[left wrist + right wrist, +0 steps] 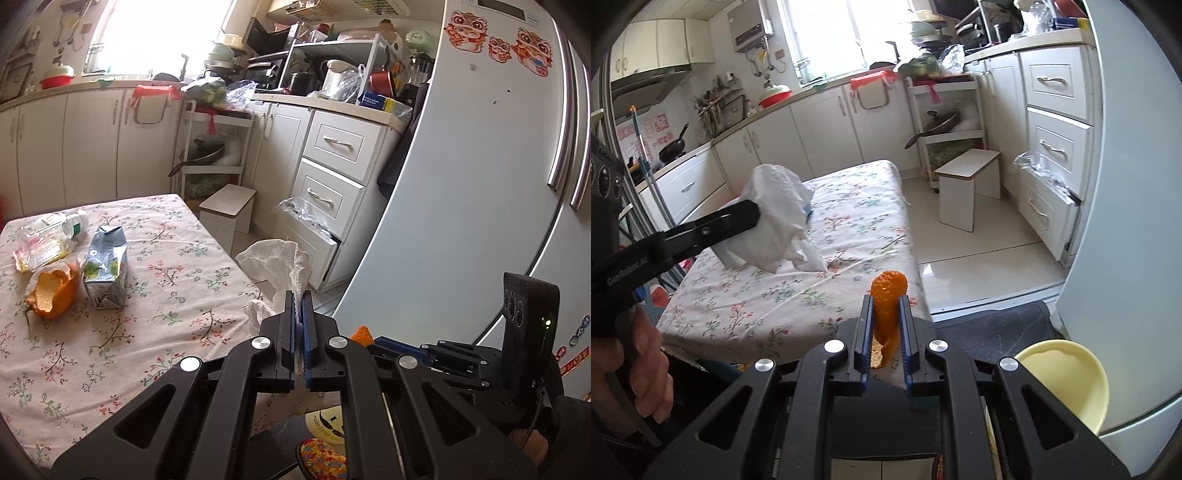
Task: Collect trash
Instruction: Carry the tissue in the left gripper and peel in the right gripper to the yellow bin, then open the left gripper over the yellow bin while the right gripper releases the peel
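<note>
Two grippers – left gripper [299,295], right gripper [885,301].
One crumpled white tissue [275,264].
Orange peel pieces – two: one on counter [53,295], one in fingers [886,299].
One drink carton [105,266].
One plastic bottle [51,236].
One white stool [227,210].
One yellow bowl [1067,384].
Three tiger stickers [498,40] on fridge.

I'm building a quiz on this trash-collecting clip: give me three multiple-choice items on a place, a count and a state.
1. Where does the milk carton lie?
A. on the floral tablecloth
B. on the white stool
C. in a drawer

2. How many clear plastic bottles lie on the table?
A. none
B. one
C. three

3. What is the right gripper doing?
A. standing open and empty
B. shut on a bottle
C. shut on an orange peel piece

Key:
1 A, it lies on the cloth beside a second peel.
2 B, only one shows.
3 C, the peel sits pinched between its pads.
</note>
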Tool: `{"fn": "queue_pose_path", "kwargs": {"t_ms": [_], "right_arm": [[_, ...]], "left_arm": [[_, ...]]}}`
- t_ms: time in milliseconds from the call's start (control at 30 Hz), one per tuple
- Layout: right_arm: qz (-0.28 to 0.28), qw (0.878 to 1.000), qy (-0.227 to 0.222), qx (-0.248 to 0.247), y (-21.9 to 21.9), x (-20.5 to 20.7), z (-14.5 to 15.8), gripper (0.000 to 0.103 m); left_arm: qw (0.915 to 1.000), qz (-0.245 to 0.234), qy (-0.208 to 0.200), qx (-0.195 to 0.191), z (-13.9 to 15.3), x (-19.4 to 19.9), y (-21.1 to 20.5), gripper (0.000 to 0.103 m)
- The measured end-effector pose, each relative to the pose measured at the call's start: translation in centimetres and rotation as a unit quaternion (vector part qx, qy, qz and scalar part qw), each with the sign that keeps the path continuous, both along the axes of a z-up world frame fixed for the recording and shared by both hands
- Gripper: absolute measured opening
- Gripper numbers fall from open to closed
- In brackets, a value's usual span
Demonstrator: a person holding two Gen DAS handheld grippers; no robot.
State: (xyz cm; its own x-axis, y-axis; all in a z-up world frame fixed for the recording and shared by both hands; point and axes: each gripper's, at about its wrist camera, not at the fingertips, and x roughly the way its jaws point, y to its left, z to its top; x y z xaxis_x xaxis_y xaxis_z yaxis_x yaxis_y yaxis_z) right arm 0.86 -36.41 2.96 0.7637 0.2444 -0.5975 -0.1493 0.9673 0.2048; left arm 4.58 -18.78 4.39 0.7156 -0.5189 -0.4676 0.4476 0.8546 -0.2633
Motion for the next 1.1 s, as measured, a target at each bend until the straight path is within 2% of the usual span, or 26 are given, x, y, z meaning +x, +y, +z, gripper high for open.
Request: {"fn": "queue_pose_path", "kwargs": {"t_ms": [267,600,1000,1100], "right_arm": [[-0.049,0.997,-0.007,-0.052,-2.6,-1.0,0.5,0.014],[-0.155,0.986,0.058,-0.033,-8.9,0.2,-2.8,0.014],[-0.210,0.971,0.104,-0.047,-12.2,0.9,-5.7,0.015],[-0.228,0.964,0.127,-0.044,-13.1,1.1,-6.8,0.020]], "left_arm": [[0.9994,-0.024,-0.008,-0.022,1.3,0.4,-3.2,0.003],[0.9975,-0.065,0.015,-0.025,0.2,1.4,-9.3,0.003],[0.9946,-0.091,0.049,-0.011,-2.6,3.7,-14.1,0.003],[0.9939,-0.096,0.054,-0.007,-3.0,4.0,-15.0,0.003]]}}
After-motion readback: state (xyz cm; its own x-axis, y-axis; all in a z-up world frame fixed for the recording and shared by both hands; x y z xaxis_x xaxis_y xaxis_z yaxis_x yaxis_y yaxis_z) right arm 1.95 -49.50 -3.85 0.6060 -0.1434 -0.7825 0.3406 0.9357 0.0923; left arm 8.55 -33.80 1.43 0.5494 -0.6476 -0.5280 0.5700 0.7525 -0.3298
